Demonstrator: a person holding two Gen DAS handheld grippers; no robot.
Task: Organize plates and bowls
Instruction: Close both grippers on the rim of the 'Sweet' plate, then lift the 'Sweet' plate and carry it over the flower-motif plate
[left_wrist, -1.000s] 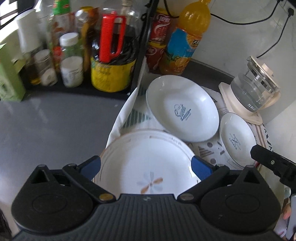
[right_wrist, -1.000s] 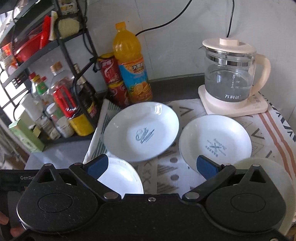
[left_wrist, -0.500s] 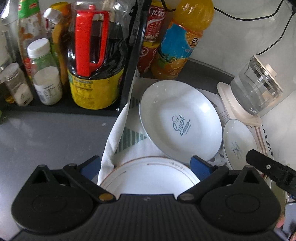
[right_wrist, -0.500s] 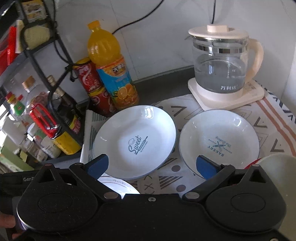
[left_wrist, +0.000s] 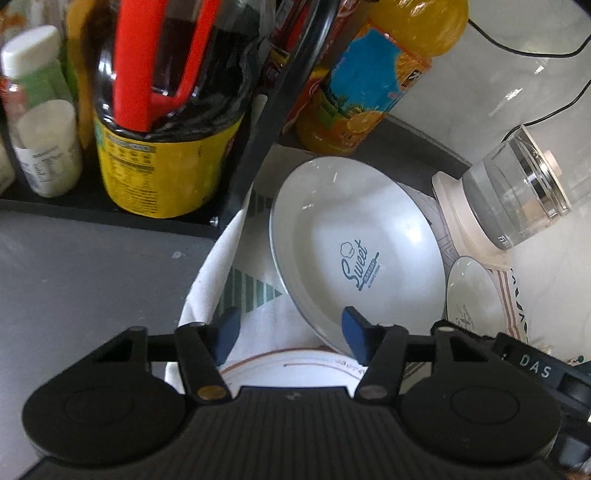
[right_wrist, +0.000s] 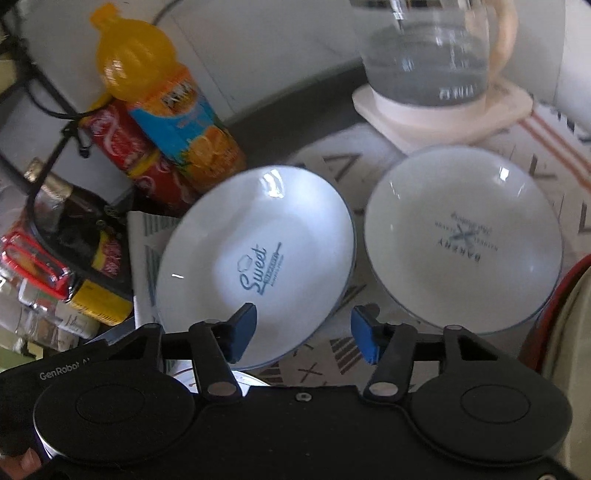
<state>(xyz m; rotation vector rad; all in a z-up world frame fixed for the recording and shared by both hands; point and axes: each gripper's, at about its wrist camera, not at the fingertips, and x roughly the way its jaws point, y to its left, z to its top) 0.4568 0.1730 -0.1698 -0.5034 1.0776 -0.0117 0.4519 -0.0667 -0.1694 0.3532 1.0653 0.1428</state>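
A white plate printed "Sweet" (left_wrist: 362, 258) (right_wrist: 258, 251) lies on the patterned cloth (left_wrist: 255, 291), its near rim overlapping a brown-rimmed plate (left_wrist: 295, 363) below my left gripper (left_wrist: 290, 330). That gripper is open but narrowed; its right pad (left_wrist: 354, 332) is over the Sweet plate's near rim, and its left pad is over the cloth. My right gripper (right_wrist: 303, 336) is also open and narrowed, straddling the same plate's near-right rim, left pad (right_wrist: 242, 332) over the plate. A white "Bakery" bowl (right_wrist: 461, 240) (left_wrist: 476, 295) sits to the right.
A black rack (left_wrist: 258, 122) with bottles and a yellow-labelled jug (left_wrist: 162, 162) stands at the left. An orange juice bottle (right_wrist: 166, 107) and red cans (right_wrist: 122, 147) stand behind the plate. A glass kettle (right_wrist: 424, 55) stands at the back right, a red-edged dish (right_wrist: 561, 332) at the right.
Both grippers have moved forward toward the Sweet plate and their jaws have narrowed. The brown-rimmed plate has slid mostly under the left gripper's body.
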